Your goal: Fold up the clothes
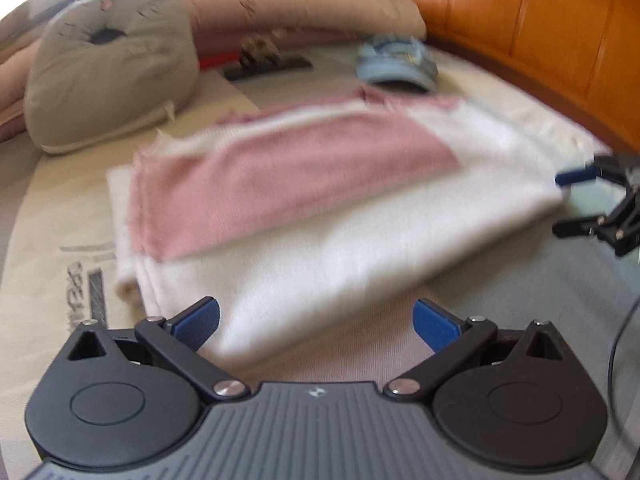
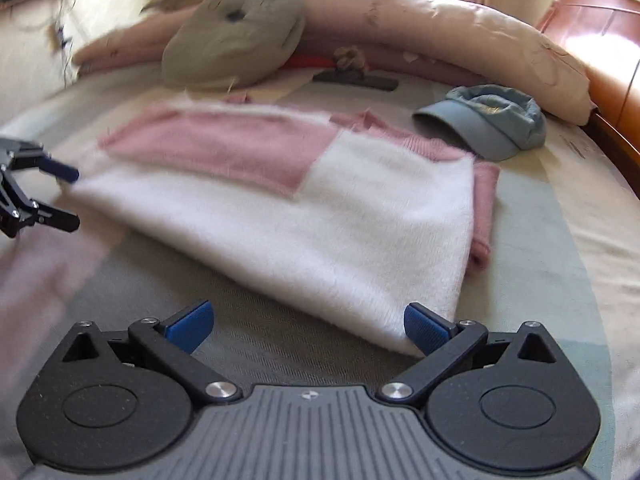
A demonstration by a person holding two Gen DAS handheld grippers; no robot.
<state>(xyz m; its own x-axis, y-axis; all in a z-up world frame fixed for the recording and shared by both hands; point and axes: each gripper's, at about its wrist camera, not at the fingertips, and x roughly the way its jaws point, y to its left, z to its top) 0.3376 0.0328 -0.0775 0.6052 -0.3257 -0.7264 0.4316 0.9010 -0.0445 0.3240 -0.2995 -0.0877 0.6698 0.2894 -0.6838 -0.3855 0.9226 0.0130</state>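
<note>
The pink and white sweater (image 2: 304, 208) lay on the bed (image 2: 560, 240) with its sides already turned in, a flat, neat bundle, maybe so it could be folded smaller or maybe because it was done. The left tool (image 1: 316, 322) and the right tool (image 2: 308, 326) both pointed low at its near edge — spread wide, holding nothing — one at each side, near a blue cap (image 2: 488, 120).
</note>
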